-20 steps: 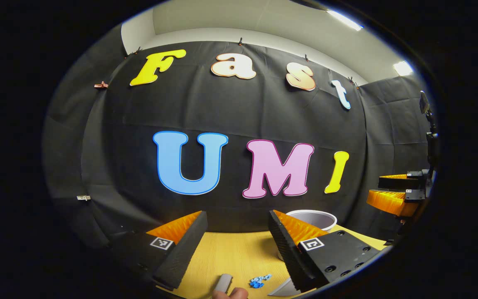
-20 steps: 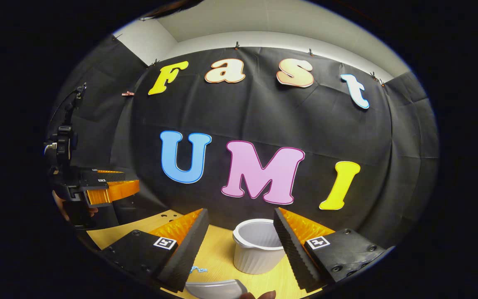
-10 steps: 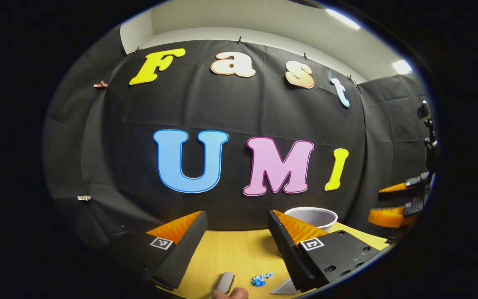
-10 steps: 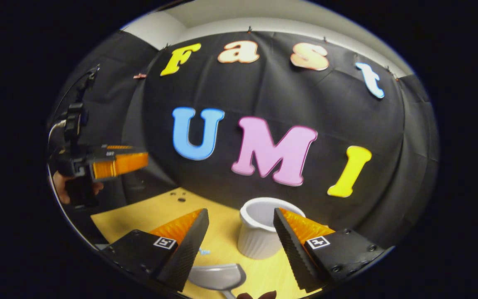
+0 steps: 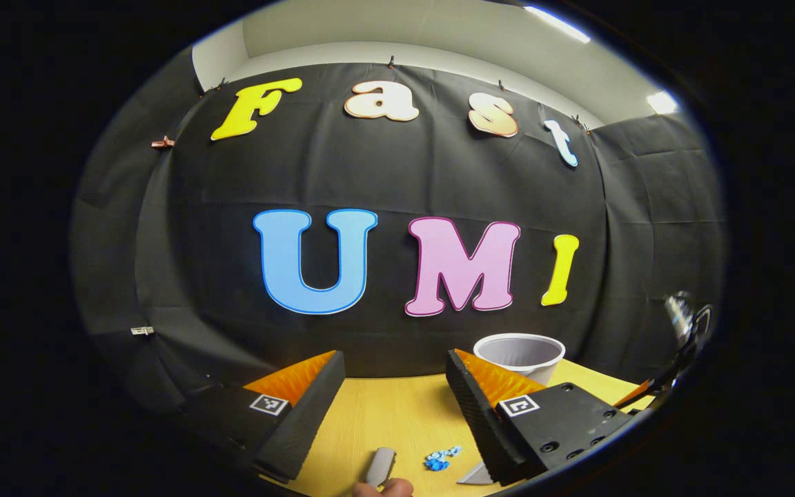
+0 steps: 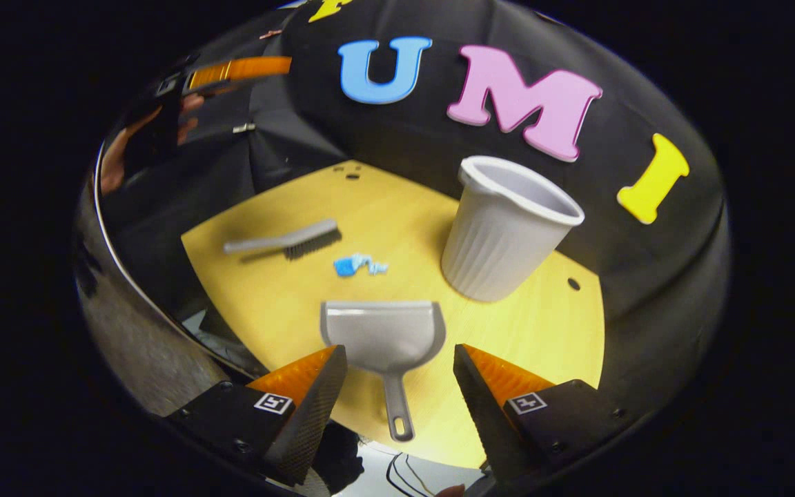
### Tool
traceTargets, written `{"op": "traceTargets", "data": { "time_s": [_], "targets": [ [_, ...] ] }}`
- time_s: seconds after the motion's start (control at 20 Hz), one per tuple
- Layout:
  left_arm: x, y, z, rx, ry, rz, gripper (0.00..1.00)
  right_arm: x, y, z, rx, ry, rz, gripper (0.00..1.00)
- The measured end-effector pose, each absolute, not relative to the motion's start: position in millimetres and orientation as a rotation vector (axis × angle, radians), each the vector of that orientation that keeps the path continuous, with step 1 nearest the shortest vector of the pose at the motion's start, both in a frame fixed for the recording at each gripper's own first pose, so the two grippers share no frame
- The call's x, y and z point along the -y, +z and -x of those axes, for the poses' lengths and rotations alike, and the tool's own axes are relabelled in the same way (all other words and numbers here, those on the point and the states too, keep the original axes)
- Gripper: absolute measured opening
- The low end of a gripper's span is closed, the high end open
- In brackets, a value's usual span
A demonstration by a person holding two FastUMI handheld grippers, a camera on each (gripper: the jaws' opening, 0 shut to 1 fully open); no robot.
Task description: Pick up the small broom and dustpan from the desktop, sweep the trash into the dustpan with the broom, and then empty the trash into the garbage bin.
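In the right gripper view a grey dustpan (image 6: 384, 331) lies flat on the yellow desktop (image 6: 273, 310), its handle pointing toward me. My right gripper (image 6: 397, 376) hangs open above that handle, touching nothing. A small grey broom (image 6: 287, 240) lies farther left, with blue trash scraps (image 6: 359, 264) between it and the dustpan. The white ribbed garbage bin (image 6: 504, 228) stands upright at the right. My left gripper (image 5: 394, 386) is open and level above the desk; below it show the broom's end (image 5: 380, 466), the trash (image 5: 441, 457) and a corner of the dustpan (image 5: 475, 475).
In the right gripper view the other gripper (image 6: 239, 69) is held by a hand (image 6: 121, 152) high at the far left. The desktop's near edge (image 6: 432, 455) runs just under the dustpan handle. The bin (image 5: 520, 352) stands behind my left gripper's right finger.
My right gripper has tipped steeply downward, so the whole desktop with dustpan, broom and bin came into its view. The left gripper barely moved; the other gripper dropped low at its right edge.
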State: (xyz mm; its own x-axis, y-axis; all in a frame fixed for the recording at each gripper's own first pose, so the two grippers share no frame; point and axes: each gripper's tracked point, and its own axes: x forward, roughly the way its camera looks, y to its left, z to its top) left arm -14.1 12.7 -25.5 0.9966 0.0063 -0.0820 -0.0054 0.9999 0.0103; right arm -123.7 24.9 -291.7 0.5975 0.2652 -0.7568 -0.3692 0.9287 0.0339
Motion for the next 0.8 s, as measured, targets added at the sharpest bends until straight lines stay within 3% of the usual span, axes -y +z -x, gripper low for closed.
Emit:
{"op": "traceTargets", "data": {
  "time_s": [0.3,0.8],
  "targets": [
    [-16.4,-29.9,15.5,-0.089,0.013,-0.032,0.95,-14.3,-385.2,140.8,-1.114,0.387,0.170,0.93],
    [-27.8,-44.1,14.6,-0.122,0.050,-0.024,0.95,-38.2,-443.9,118.6,-1.248,0.447,0.152,0.87]
  ]
}}
